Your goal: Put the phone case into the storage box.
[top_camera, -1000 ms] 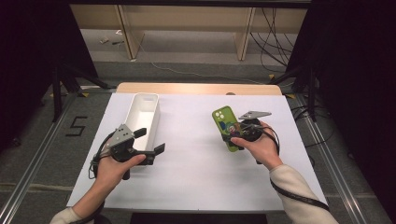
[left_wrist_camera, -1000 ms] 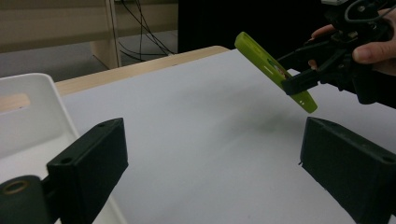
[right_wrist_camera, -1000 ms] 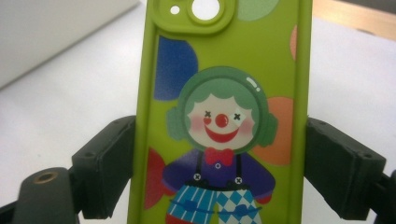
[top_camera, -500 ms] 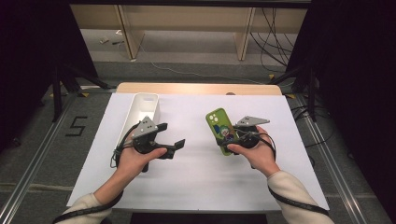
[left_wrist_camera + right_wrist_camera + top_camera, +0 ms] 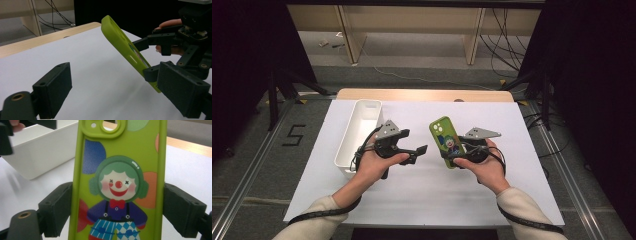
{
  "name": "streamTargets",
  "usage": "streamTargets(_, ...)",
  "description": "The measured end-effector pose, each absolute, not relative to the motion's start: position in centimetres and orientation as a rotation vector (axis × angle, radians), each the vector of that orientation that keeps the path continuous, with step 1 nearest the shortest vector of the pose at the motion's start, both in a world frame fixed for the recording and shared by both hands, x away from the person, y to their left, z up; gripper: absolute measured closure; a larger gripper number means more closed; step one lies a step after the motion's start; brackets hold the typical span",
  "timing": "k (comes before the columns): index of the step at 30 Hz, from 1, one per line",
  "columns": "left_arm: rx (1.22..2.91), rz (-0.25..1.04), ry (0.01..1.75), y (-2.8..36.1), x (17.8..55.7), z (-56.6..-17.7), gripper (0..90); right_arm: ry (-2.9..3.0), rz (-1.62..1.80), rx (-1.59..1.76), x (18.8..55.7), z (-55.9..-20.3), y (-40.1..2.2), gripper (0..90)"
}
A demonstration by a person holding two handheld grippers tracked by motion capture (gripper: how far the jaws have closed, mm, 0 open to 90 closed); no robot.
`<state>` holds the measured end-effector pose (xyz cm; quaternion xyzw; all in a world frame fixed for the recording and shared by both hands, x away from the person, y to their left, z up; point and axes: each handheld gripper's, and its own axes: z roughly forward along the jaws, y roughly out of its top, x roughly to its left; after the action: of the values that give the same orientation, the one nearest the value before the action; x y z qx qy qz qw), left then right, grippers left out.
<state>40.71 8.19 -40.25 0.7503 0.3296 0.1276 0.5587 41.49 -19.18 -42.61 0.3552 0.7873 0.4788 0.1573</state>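
A lime-green phone case (image 5: 443, 140) printed with a clown is held tilted above the white table cover, camera hole uppermost. My right gripper (image 5: 454, 153) is shut on its lower part, one pad on each long edge, as the right gripper view shows (image 5: 118, 212) with the case (image 5: 120, 170) between the pads. My left gripper (image 5: 416, 154) hovers just left of the case and points at it. Its jaws have just been closing a little but stand open with nothing between them. In the left gripper view (image 5: 112, 85) the case (image 5: 120, 42) rises ahead, held by the right gripper (image 5: 150, 56).
A long white bin (image 5: 362, 117) lies on the left part of the white table cover (image 5: 412, 200), close behind my left hand; it also appears in the right gripper view (image 5: 37, 152). The table's wooden far edge (image 5: 422, 94) borders the floor with cables.
My left gripper has travelled right from beside the white bin to close by the phone case. The right gripper with the case has shifted slightly left and nearer.
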Motion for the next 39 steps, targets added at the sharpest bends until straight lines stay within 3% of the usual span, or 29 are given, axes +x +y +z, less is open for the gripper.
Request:
streamTargets(15,1.727,0.206,0.805,5.6,42.2,-40.5,17.4,2.247,1.391,1.002,41.1,-42.7,-18.7,16.6)
streamTargets(30,1.716,0.153,0.868,3.6,42.5,-41.6,47.9,2.253,1.383,0.997,41.1,-42.8,-18.5,16.6)
streamTargets(39,1.687,0.114,0.886,3.3,42.7,-42.0,58.3,2.258,1.377,0.993,41.1,-42.9,-18.3,16.6)
